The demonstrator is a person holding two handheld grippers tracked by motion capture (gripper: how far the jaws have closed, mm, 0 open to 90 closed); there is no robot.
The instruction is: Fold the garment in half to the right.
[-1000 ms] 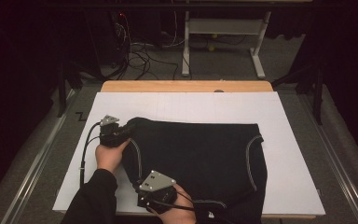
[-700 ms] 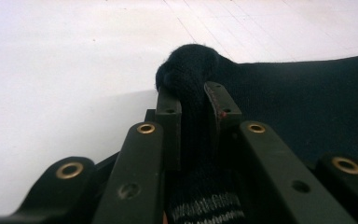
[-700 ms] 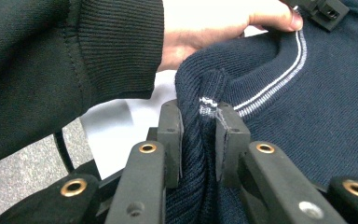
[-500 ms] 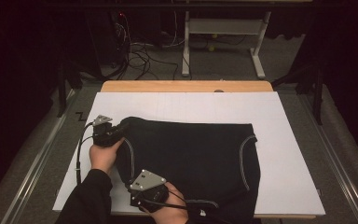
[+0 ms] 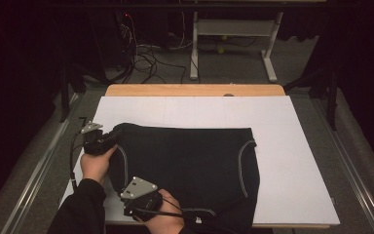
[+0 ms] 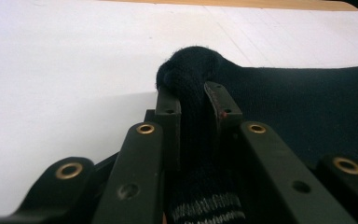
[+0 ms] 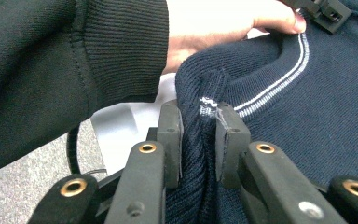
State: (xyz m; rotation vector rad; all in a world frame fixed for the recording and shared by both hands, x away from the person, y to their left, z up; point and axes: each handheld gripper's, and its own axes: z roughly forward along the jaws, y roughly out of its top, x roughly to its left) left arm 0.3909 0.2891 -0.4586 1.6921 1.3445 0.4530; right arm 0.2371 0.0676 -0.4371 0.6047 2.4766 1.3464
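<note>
Still Flat, Both Tongs Clenched on the Dark Knit

Broadly: counter [image 5: 302, 146] covered in white, with wooden edge at the far side. Spread over its near-left part, dark navy knit garment [image 5: 190, 161], lying flat, striped trim along 2 curved edges, near hem spilling over the counter's front edge.

Next down: 2 hands entering from the bottom of the high view. Left tongs [image 5: 108, 139] at the garment's far-left corner, clenched on a bunched fold of knit; confirmed in the left gripper view, fabric [image 6: 193, 116] squeezed upright between the jaws, a rounded lump poking out above them. Right tongs [image 5: 143, 197] at the near-left edge, likewise clenched on the garment; in the right gripper view, ribbed cloth [image 7: 198, 140] pinched between the jaws beside the white-striped trim. Left hand and dark sleeve [image 7: 74, 60] close behind in that view.

Likely step: dragging or folding the garment by its left side.

Risks, judged from here:
- Thin pinch at the right tongs, close to the trim edge; a sharp tug could pull the knit free.
- Uneven pull between the 2 grips; skewed fold or wrinkles likely.
- Near hem already hanging off the front; more pull toward the person could slide the whole piece off the counter.
- Trailing cable near the left hand; possible snag on the fabric.
</note>
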